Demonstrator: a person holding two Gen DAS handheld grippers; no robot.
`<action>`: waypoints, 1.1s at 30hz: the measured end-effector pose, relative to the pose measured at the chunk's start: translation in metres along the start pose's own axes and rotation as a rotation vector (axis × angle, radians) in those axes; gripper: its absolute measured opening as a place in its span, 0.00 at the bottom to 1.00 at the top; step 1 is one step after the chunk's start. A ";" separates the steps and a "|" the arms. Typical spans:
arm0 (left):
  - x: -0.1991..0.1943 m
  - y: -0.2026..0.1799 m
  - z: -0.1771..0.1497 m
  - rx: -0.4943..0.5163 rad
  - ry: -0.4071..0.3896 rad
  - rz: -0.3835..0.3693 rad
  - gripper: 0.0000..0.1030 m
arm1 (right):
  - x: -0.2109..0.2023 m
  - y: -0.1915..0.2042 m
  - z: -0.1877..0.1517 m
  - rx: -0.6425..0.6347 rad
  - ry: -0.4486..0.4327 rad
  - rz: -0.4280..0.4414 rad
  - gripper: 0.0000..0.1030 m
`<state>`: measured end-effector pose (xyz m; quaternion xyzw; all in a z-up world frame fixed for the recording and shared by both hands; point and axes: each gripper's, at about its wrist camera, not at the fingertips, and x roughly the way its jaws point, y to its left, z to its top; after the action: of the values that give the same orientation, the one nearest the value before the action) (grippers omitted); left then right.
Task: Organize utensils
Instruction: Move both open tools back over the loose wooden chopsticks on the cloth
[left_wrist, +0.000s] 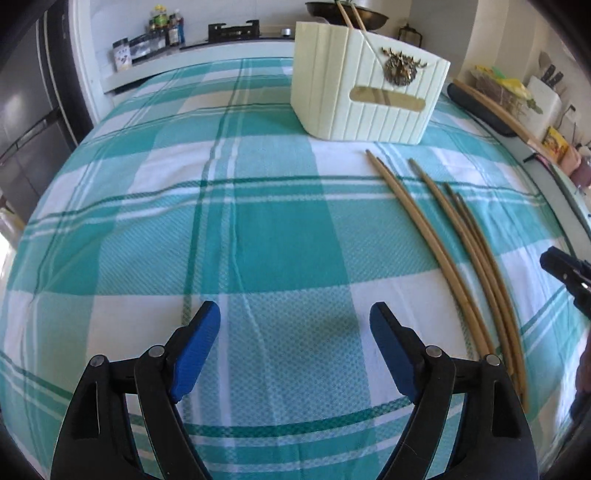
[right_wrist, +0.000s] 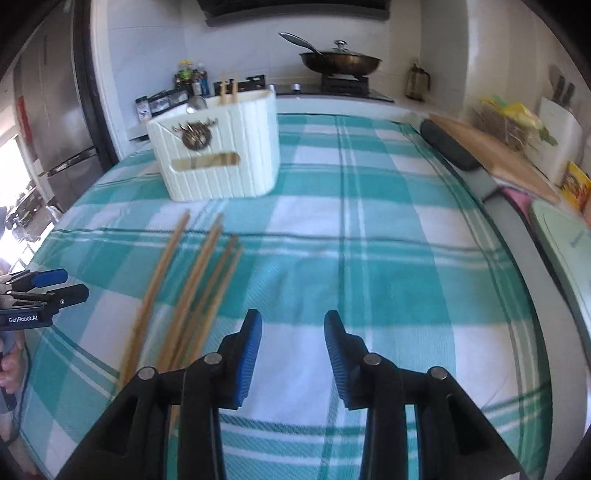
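Several brown chopsticks (left_wrist: 458, 236) lie side by side on the teal checked cloth, right of my left gripper (left_wrist: 294, 317), which is open and empty above the cloth. In the right wrist view the chopsticks (right_wrist: 192, 291) lie left of my right gripper (right_wrist: 293, 325), open and empty. A cream utensil box (left_wrist: 369, 88) stands at the far side with two chopsticks (left_wrist: 351, 14) upright in it; it also shows in the right wrist view (right_wrist: 221, 147). The left gripper (right_wrist: 55, 286) shows at that view's left edge.
The table's cloth (left_wrist: 258, 229) spans the view. A wooden cutting board (right_wrist: 495, 151) and a dark roll (right_wrist: 448, 146) lie at the right edge. A stove with a lidded wok (right_wrist: 340, 61) and bottles (right_wrist: 190, 79) stand behind. A fridge (right_wrist: 55, 129) is at left.
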<state>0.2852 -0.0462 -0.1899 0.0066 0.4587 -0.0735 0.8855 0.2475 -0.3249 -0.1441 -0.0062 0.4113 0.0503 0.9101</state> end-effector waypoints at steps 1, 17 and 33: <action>-0.001 -0.005 -0.003 0.028 -0.033 0.030 0.84 | 0.001 -0.005 -0.008 0.023 0.001 -0.007 0.35; 0.007 -0.004 -0.004 0.015 -0.021 0.051 0.99 | 0.009 -0.019 -0.037 0.094 0.027 -0.044 0.35; 0.008 -0.004 -0.004 0.014 -0.019 0.054 1.00 | 0.011 -0.011 -0.038 0.057 0.036 -0.083 0.37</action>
<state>0.2857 -0.0510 -0.1984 0.0245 0.4494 -0.0527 0.8914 0.2272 -0.3370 -0.1775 0.0018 0.4283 0.0004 0.9036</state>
